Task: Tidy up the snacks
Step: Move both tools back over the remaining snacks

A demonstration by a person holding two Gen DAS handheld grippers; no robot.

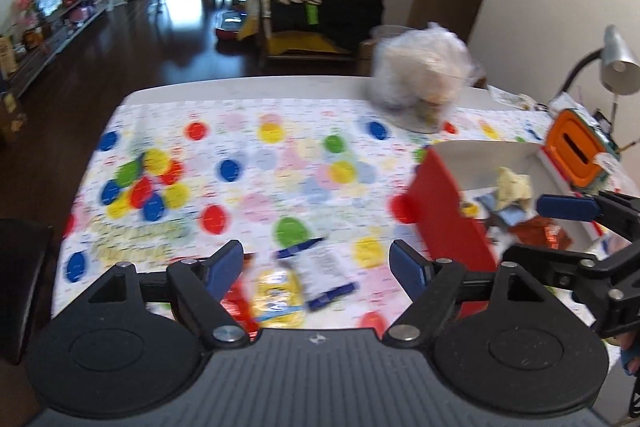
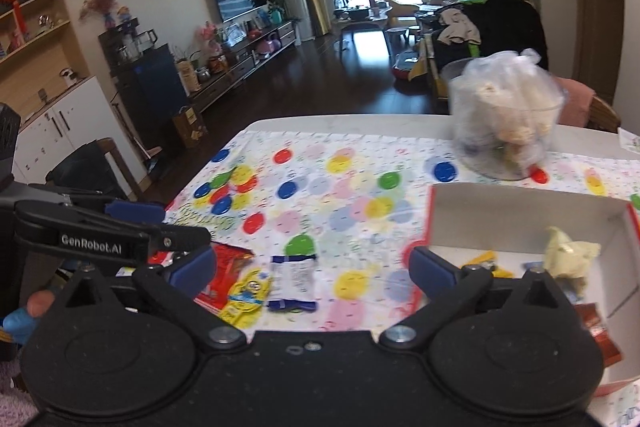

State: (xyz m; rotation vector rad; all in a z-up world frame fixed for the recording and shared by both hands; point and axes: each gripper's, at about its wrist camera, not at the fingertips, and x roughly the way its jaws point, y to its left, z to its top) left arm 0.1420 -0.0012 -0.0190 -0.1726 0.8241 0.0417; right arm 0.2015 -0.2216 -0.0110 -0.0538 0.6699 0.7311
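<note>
Three snack packets lie loose on the worktop point(image 2: 328, 131), at its near edge, left of the box. From left to right: a red packet point(image 2: 222, 275), a yellow packet point(image 2: 248, 293) overlapping it, and a white packet with blue ends point(image 2: 294, 281) just beside the yellow one. The white packet's long axis runs roughly from the near edge toward the far edge; the blur hides the others' axes.

The left gripper point(image 1: 318, 267) hangs over these packets, jaws apart, holding nothing. The right gripper point(image 2: 312, 265) stands wide open and empty, between the packets and the box.

The red-sided box point(image 2: 520, 207) already holds several items, including a pale crumpled wrapper point(image 2: 568, 253). Judged from this, sorting is partly done; three packets remain.
</note>
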